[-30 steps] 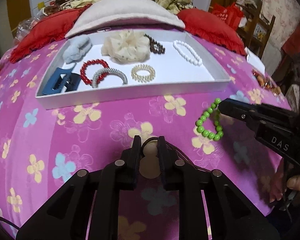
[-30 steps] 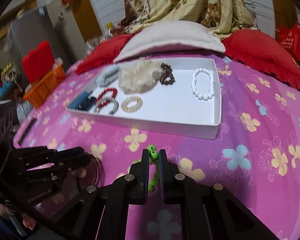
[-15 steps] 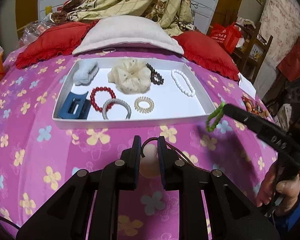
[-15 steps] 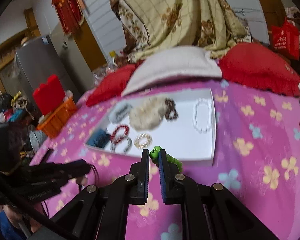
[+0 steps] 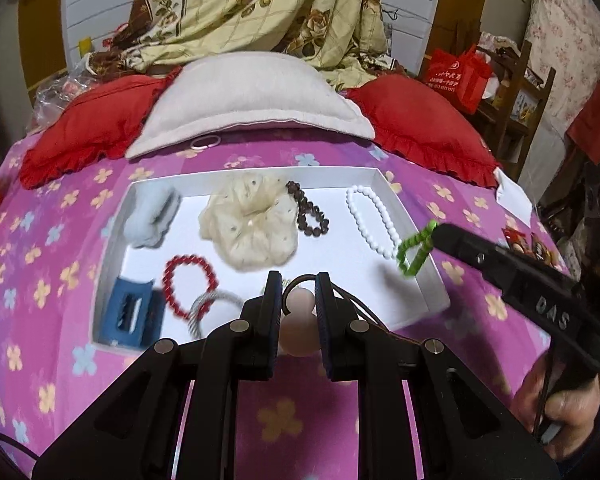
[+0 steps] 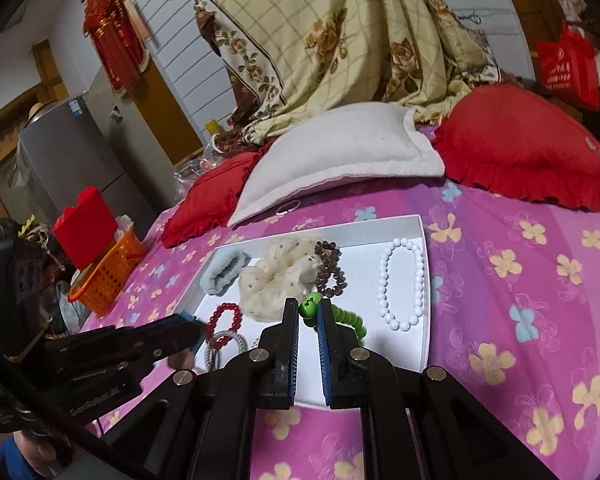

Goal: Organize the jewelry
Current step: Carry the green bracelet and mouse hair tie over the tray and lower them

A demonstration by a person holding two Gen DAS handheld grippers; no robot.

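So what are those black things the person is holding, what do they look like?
Two matte black plastic tools. The left tool has two flat fingers with blue-edged pads on angular struts with silver bolts. The right tool is built the same; its side carries raised letters. A thin dark cable trails at the left.

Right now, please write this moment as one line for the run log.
left gripper: shut on pale bead pendant | right gripper: shut on green bracelet | both above white tray
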